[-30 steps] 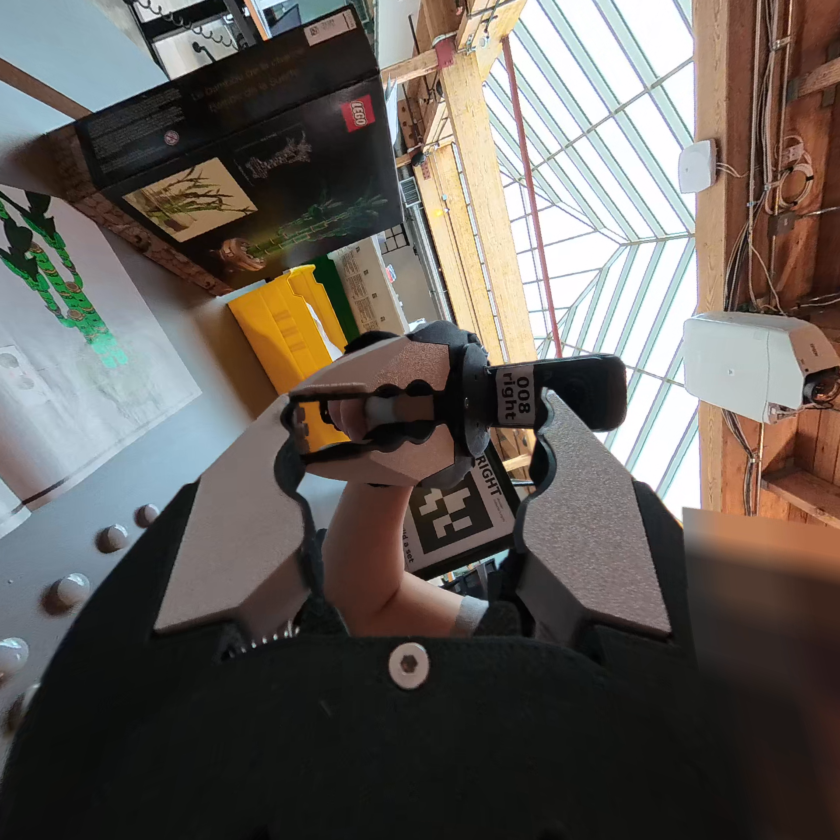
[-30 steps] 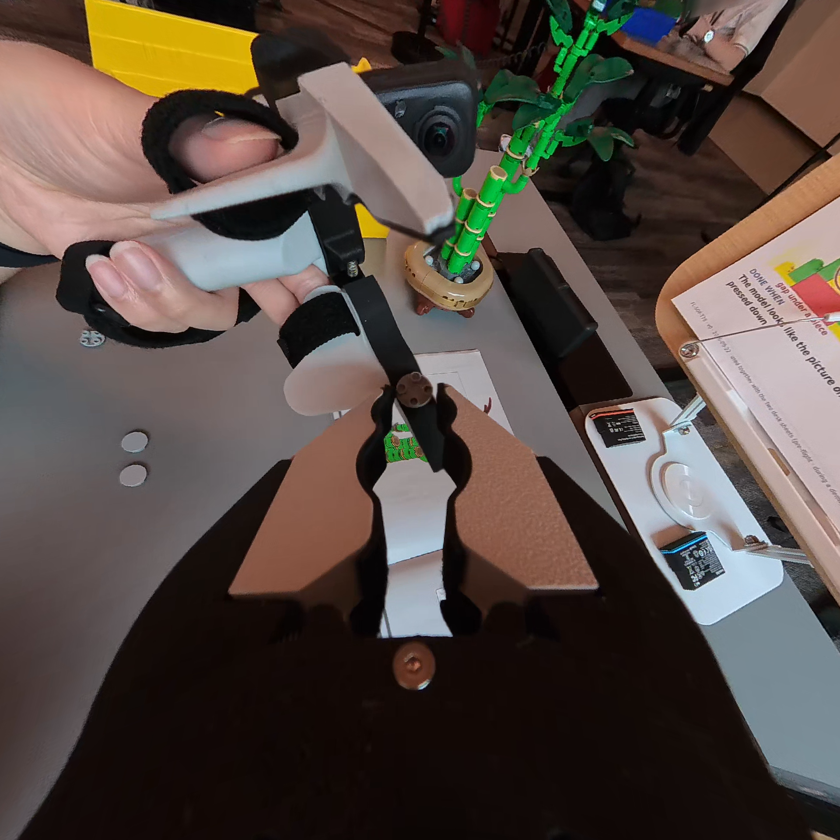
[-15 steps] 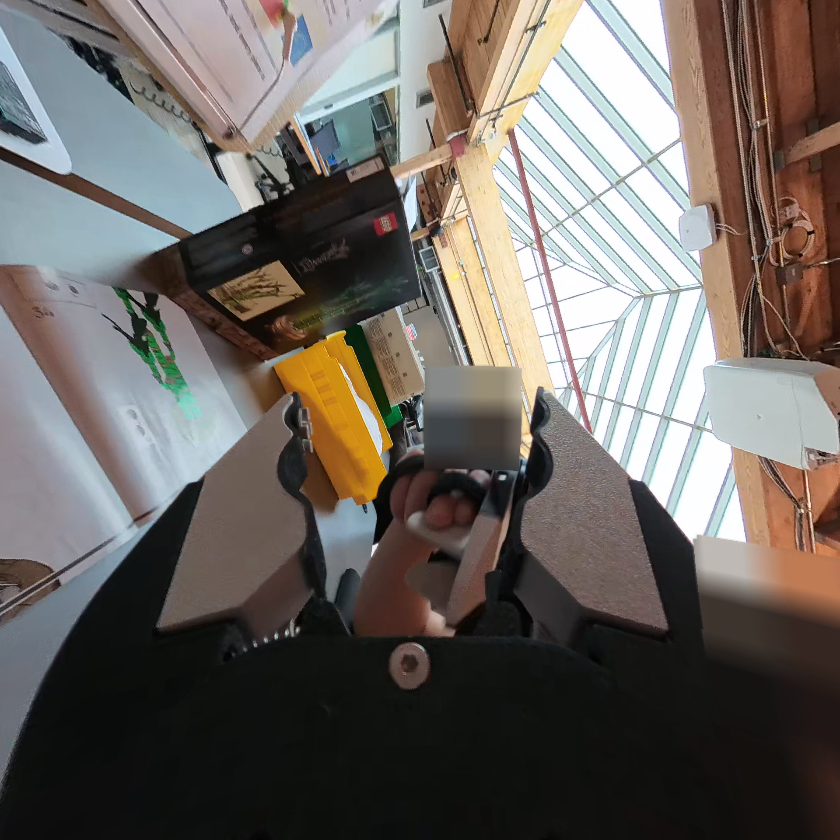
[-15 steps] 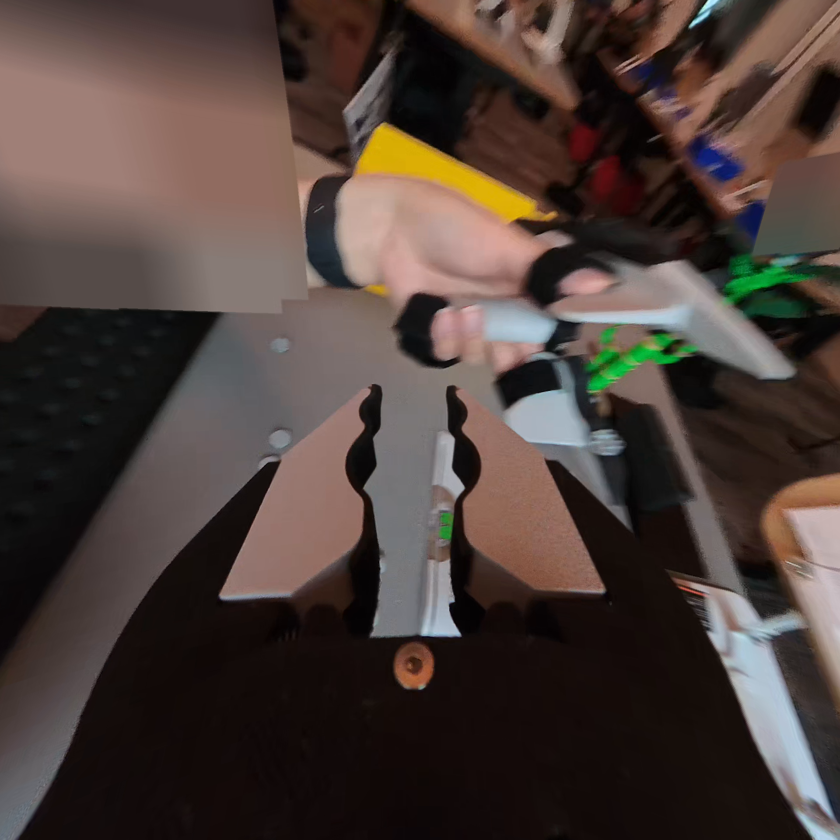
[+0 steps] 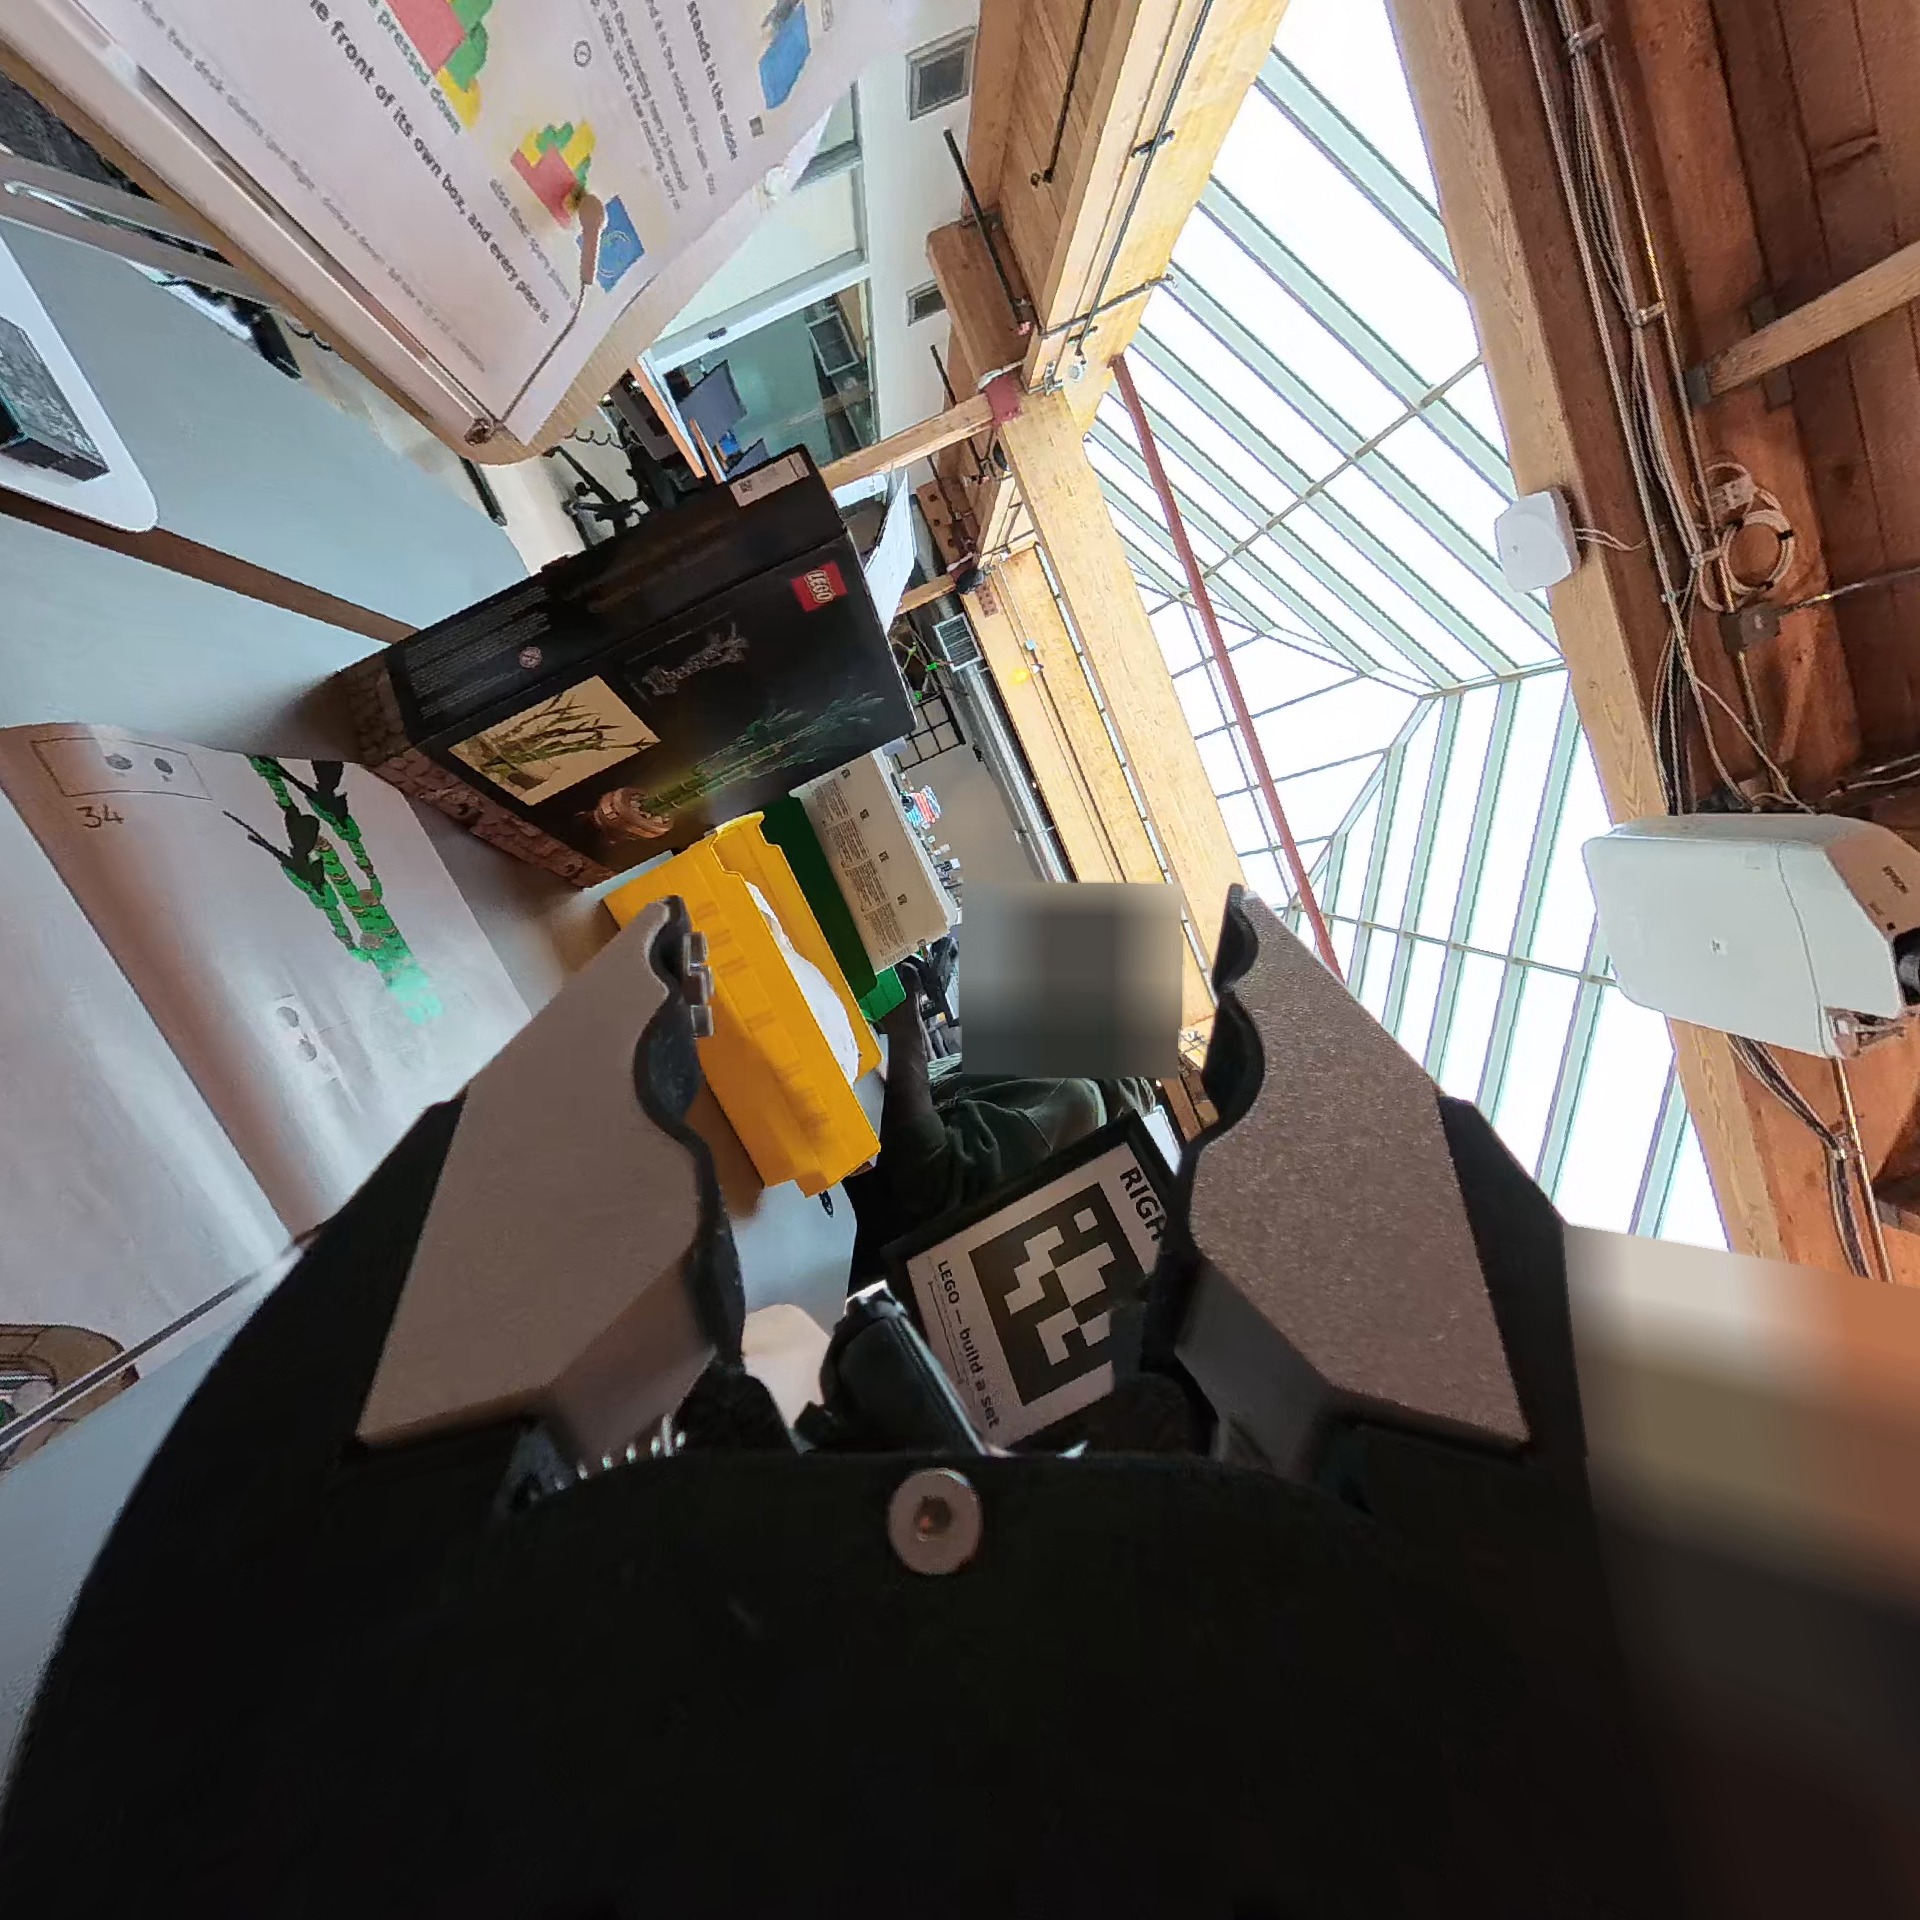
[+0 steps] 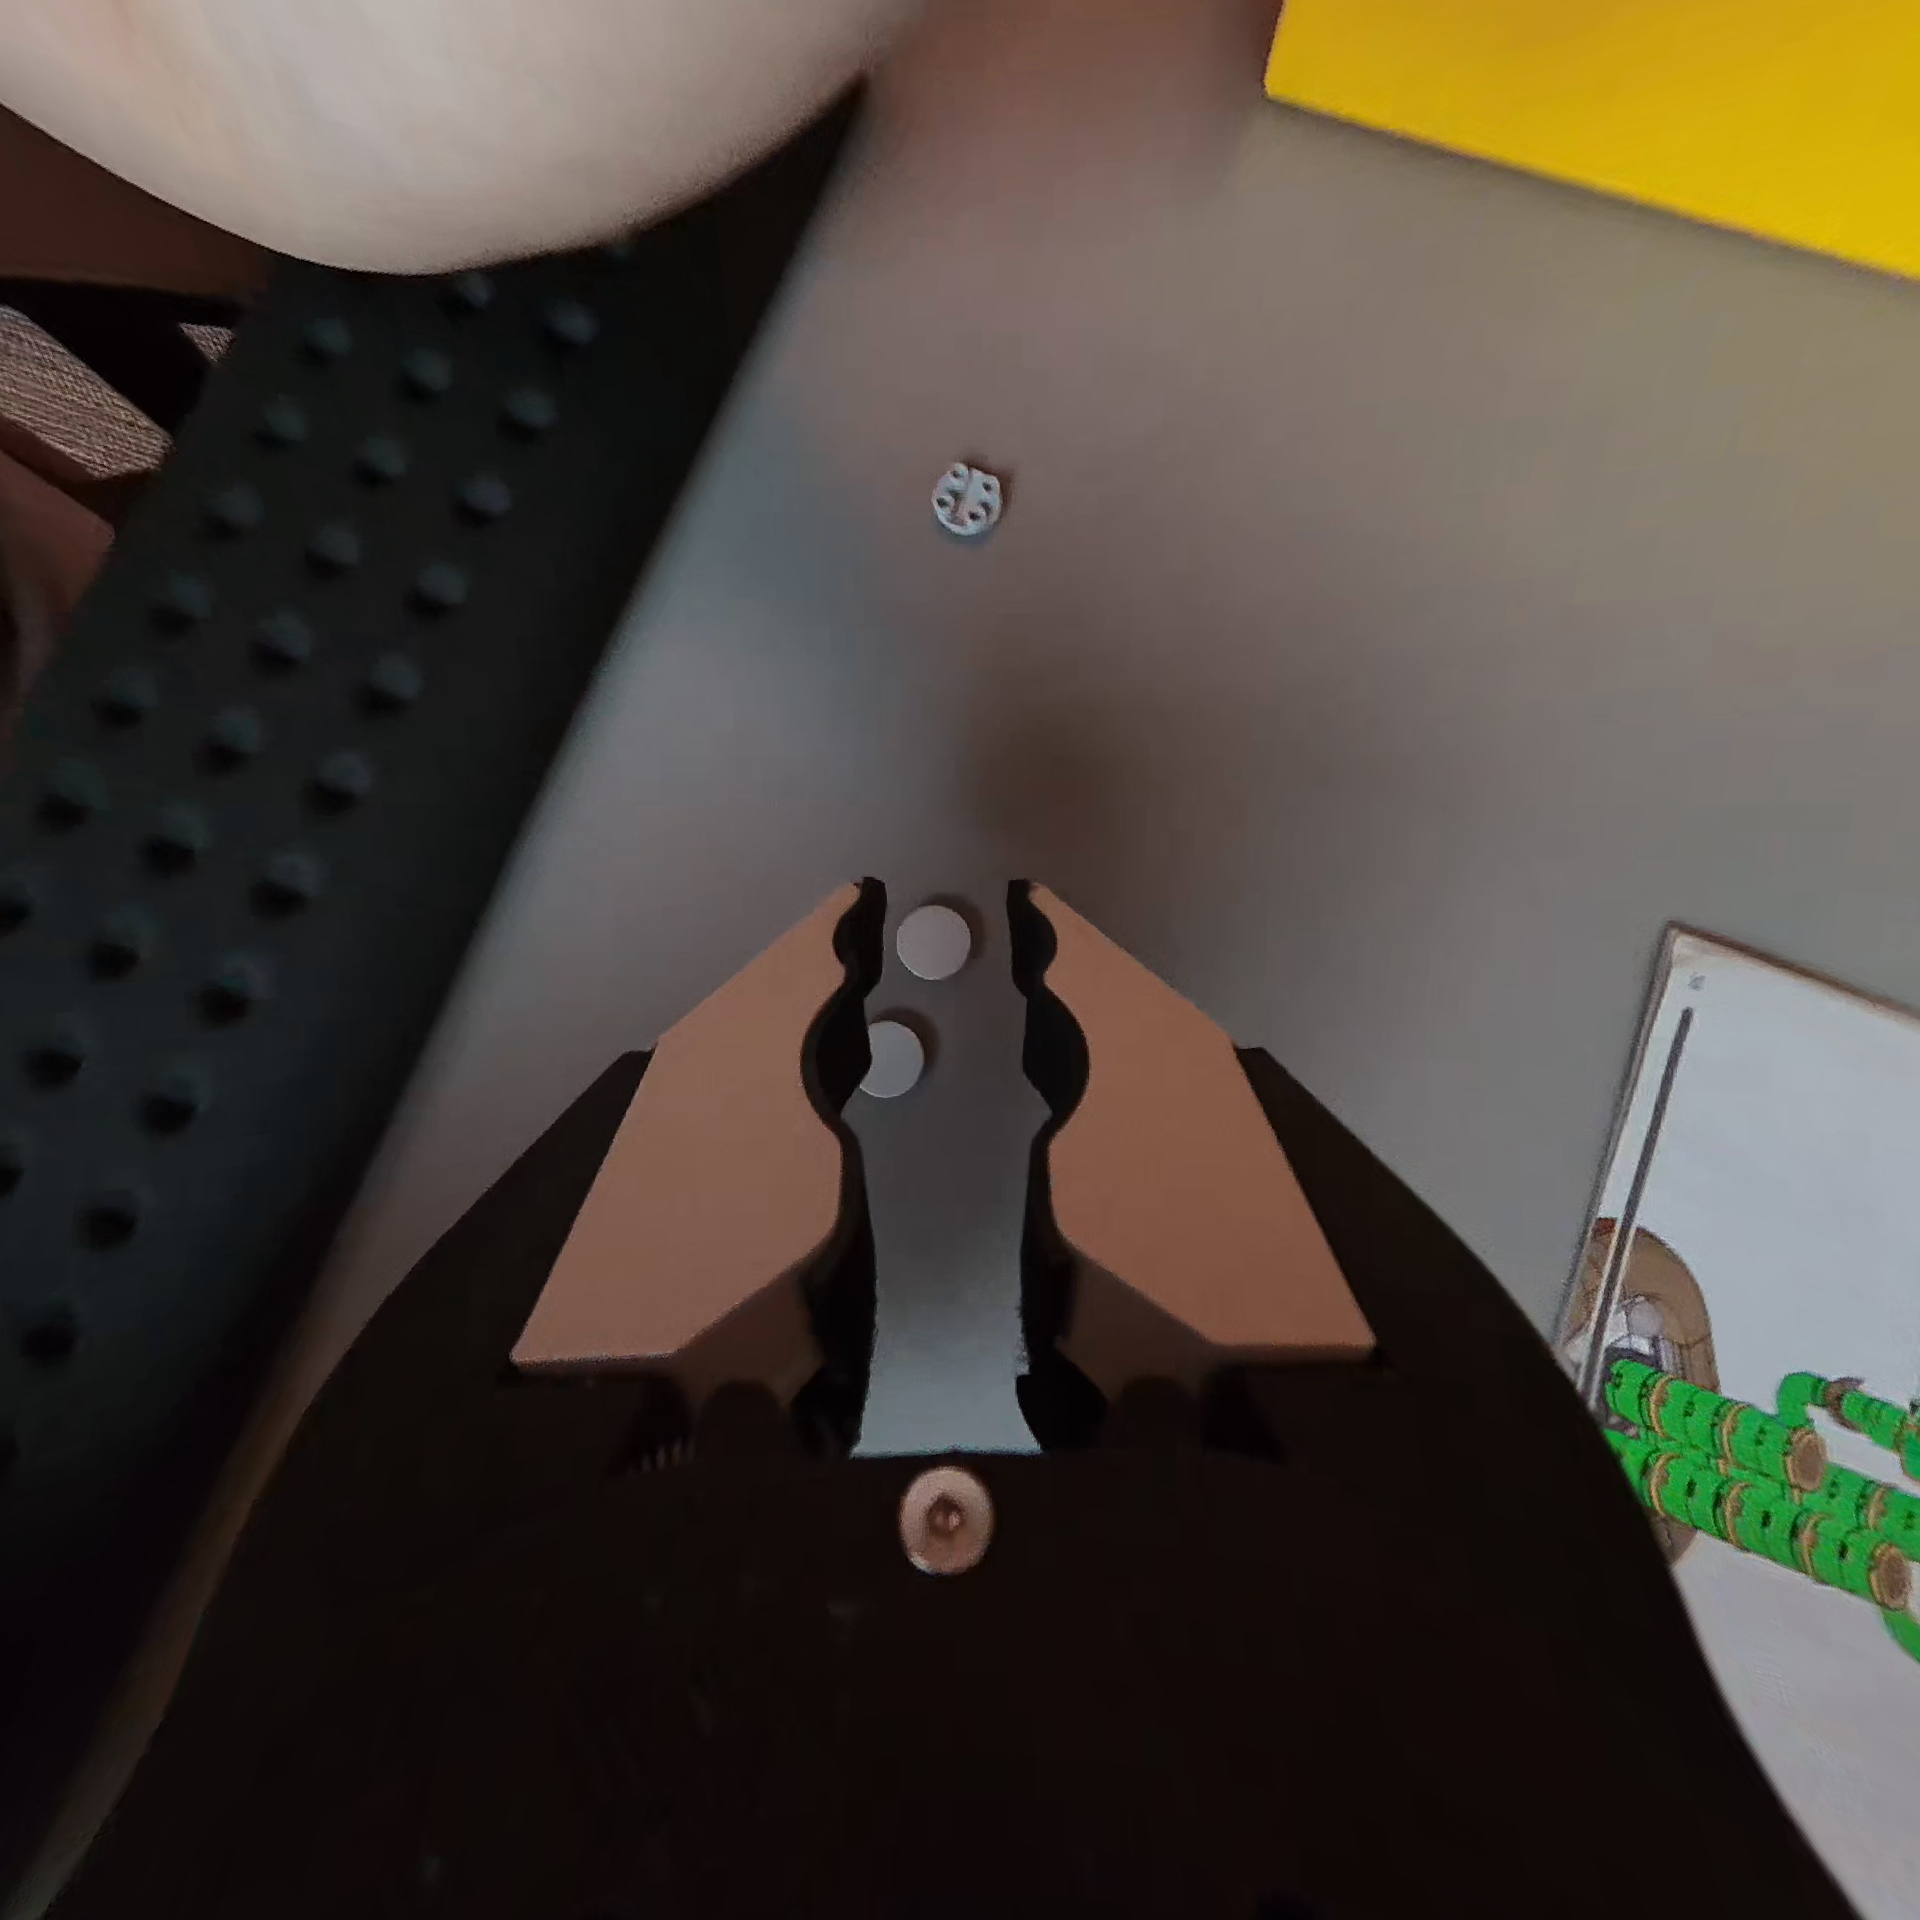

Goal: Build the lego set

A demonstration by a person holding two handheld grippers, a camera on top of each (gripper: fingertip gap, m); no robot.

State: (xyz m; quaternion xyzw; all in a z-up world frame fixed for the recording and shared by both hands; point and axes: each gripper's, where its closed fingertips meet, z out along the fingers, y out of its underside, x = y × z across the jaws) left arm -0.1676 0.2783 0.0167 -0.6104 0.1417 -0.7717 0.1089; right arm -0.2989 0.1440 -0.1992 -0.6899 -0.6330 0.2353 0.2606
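Right wrist view looks straight down on a grey table (image 6: 1299, 623), where two small round pale studs (image 6: 935, 940) lie just beside each other. One sits between the tips of the right gripper (image 6: 940, 894); the second (image 6: 891, 1058) lies a little nearer the camera, partly under the left finger. The fingers stand narrowly apart with nothing clamped; whether they touch the table cannot be told. A third round piece (image 6: 968, 502), pale blue with small holes, lies apart at 12 o'clock. At 4 o'clock an open booklet (image 6: 1787, 1195) shows a green bamboo model in a tan pot. A black studded mat (image 6: 208, 727) runs along the 9 o'clock side, and a yellow bin (image 6: 1621, 114) fills the 1 o'clock corner. The built model itself is not in either view, so progress is hard to judge; the pictured page suggests a late step, with these loose studs likely left to pick up and fit. Left wrist view is tipped upward and rolled sideways, toward roof beams and a skylight. The left gripper (image 5: 945, 935) has its fingers wide and empty. Beyond them, at 10 o'clock, stand the black set box (image 5: 665, 686) and the yellow bin.
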